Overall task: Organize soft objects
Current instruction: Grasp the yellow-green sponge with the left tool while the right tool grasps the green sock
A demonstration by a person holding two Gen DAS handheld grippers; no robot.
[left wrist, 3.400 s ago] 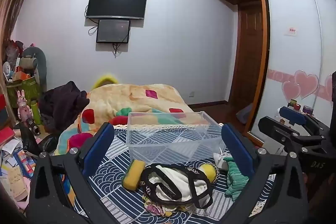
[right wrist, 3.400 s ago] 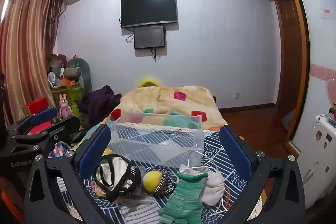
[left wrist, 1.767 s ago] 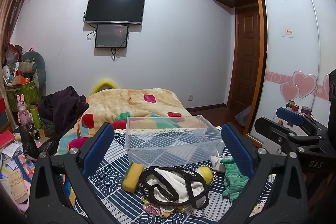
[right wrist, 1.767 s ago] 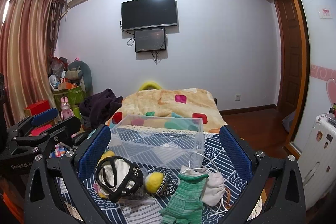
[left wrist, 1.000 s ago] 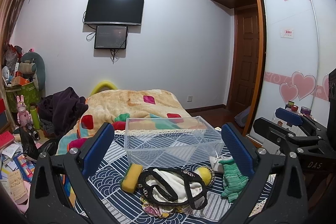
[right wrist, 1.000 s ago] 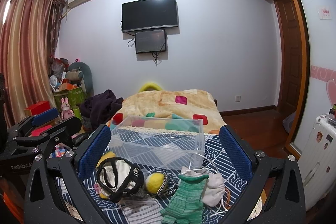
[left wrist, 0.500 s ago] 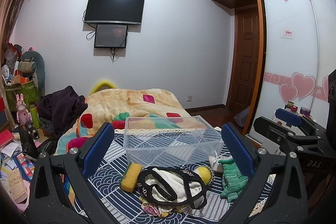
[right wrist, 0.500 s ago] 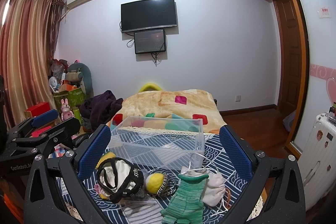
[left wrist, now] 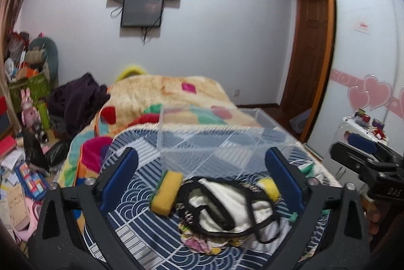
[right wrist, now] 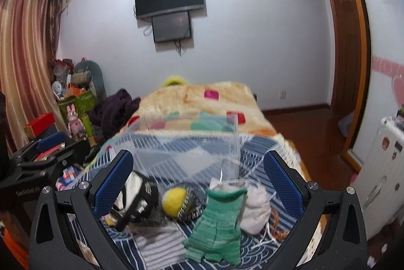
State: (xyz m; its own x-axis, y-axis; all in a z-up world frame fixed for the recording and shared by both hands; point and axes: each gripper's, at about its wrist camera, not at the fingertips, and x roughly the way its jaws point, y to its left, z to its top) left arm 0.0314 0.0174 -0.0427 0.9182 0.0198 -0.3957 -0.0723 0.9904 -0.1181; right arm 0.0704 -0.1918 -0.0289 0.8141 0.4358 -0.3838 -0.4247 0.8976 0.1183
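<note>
A clear plastic bin [left wrist: 214, 141] [right wrist: 186, 146] stands empty on the blue patterned cloth [left wrist: 141, 196]. In front of it lie soft things: a yellow sponge [left wrist: 165, 195], a white and black garment [left wrist: 227, 206] [right wrist: 133, 196], a yellow ball [right wrist: 174, 200] [left wrist: 270, 187], a green knitted glove [right wrist: 217, 219] and a white drawstring pouch [right wrist: 255, 209]. My left gripper [left wrist: 202, 181] is open above the garment and sponge. My right gripper [right wrist: 199, 181] is open above the ball and glove. Both are empty.
A blanket with coloured patches [left wrist: 166, 98] covers the bed behind the bin. Dark clothes [left wrist: 75, 100] and cluttered boxes and toys [left wrist: 27, 93] stand at the left. A wardrobe with heart stickers [left wrist: 366, 67] and a door [left wrist: 308, 55] are at the right.
Both grippers have moved forward and tilted down toward the pile, so the soft things and bin look larger and nearer. Both stay open. Nothing on the cloth has moved.
</note>
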